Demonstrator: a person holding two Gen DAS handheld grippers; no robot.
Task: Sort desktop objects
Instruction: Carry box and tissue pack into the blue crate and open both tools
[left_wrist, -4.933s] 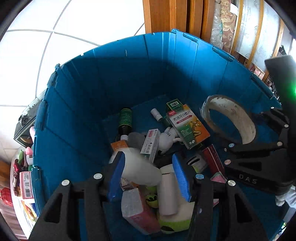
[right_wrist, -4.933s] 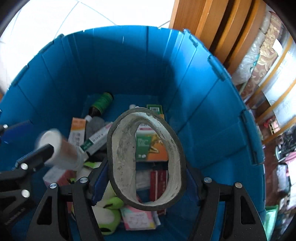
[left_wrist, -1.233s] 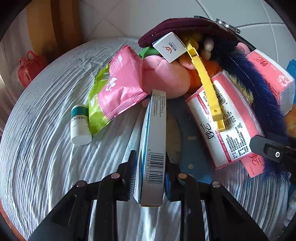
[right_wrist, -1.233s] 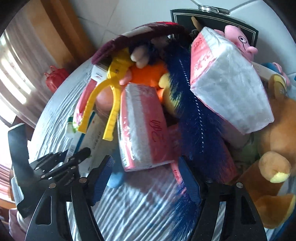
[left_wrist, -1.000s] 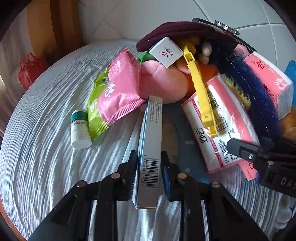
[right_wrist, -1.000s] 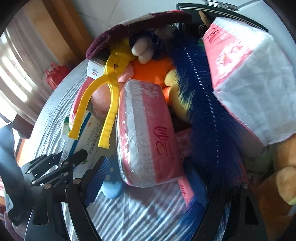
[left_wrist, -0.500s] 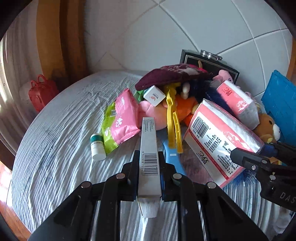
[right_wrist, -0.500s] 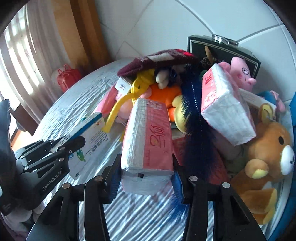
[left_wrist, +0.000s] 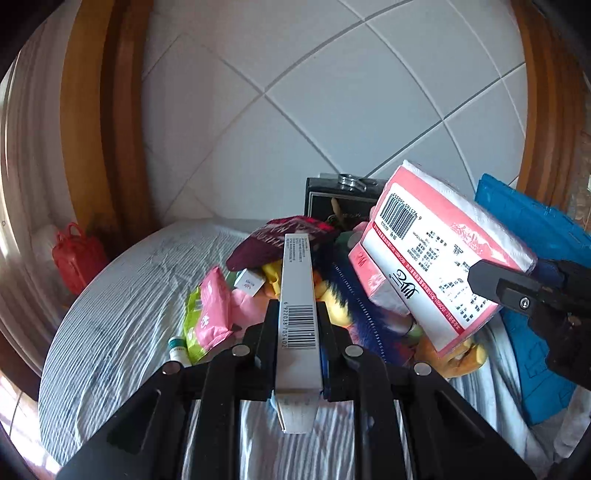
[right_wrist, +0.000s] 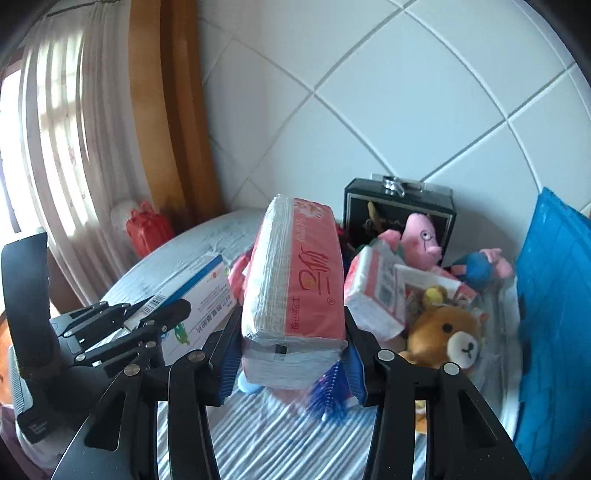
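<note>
A white and blue medicine box (left_wrist: 297, 280) stands edge-up between the pads of my left gripper (left_wrist: 297, 321), which is shut on it above the striped tablecloth (left_wrist: 129, 295). The same box (right_wrist: 192, 284) and left gripper (right_wrist: 159, 310) show at the left of the right wrist view. My right gripper (right_wrist: 293, 332) is shut on a pink and white tissue pack (right_wrist: 295, 277), lifted clear of the pile. From the left wrist view the tissue pack (left_wrist: 436, 266) hangs at the right with a right fingertip (left_wrist: 509, 291) against it.
A pile lies against the tiled wall: a brown bear (right_wrist: 447, 332), a pink pig plush (right_wrist: 421, 236), a second tissue pack (right_wrist: 373, 288), a black box (right_wrist: 395, 206), a maroon hat (left_wrist: 280, 236). A blue crate (right_wrist: 554, 295) stands at the right. A pink-green packet (left_wrist: 207, 314) and small bottle (left_wrist: 177, 347) lie left.
Both grippers have risen from the pile, the left with the medicine box and the right closed on the tissue pack. The view has tilted up toward the wall.
</note>
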